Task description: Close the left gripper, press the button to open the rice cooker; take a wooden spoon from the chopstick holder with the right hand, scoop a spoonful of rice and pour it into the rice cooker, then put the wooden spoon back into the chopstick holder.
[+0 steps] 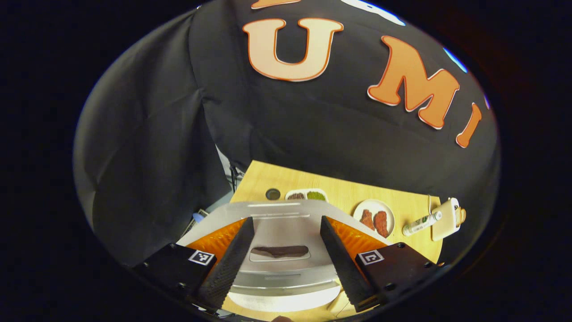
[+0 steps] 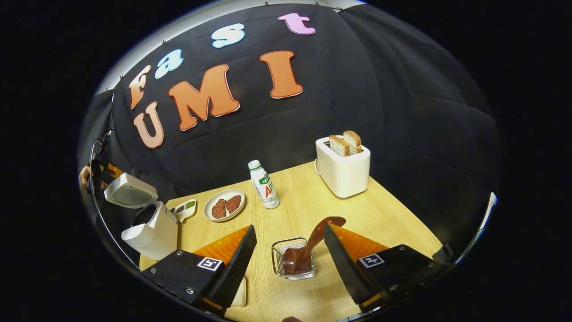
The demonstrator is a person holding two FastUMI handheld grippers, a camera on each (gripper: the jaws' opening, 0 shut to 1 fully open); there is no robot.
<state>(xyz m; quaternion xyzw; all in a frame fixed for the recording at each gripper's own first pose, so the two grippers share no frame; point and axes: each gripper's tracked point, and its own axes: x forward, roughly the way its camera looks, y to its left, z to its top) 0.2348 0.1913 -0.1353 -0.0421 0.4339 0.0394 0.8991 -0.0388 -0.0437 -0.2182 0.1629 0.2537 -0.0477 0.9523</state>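
**Cooker open, spoon in holder, both grippers empty**

I'm reading the cooker (image 2: 149,228) as already open: in the right gripper view its lid (image 2: 129,191) is standing up and the pot mouth is showing. So the button step is looking done.

I'm seeing the spoon (image 2: 308,248) sitting in the wire holder (image 2: 280,259), bowl down, handle leaning up and away toward the toaster (image 2: 343,172). Whether that is before the pick or after the return, I can't tell; I can't see into the pot for rice, and I'm not spotting a rice container. I'm treating scoop, pour and return as unconfirmed.

Right gripper (image 2: 290,259): fingers spread wide, gripping nothing, hovering with the holder between them but not touching. Left gripper (image 1: 286,255): also spread wide and empty, hanging over the cooker lid (image 1: 279,232), facing the dark latch recess (image 1: 279,251).

Relative to the holder:
- Cooker is well off to the left, at the table (image 2: 393,223) edge.
- Plate (image 2: 225,205) with two brown pieces and a small dish (image 2: 184,209) are sitting between it and the cooker, farther back.
- Bottle (image 2: 264,184) is standing behind it, slightly left.
- Toaster with two bread slices is behind it to the right.

In the way: the bottle and plate are flanking any carry path toward the cooker. The spoon handle is leaning close to my right finger (image 2: 342,261), so I'm expecting a tight approach.
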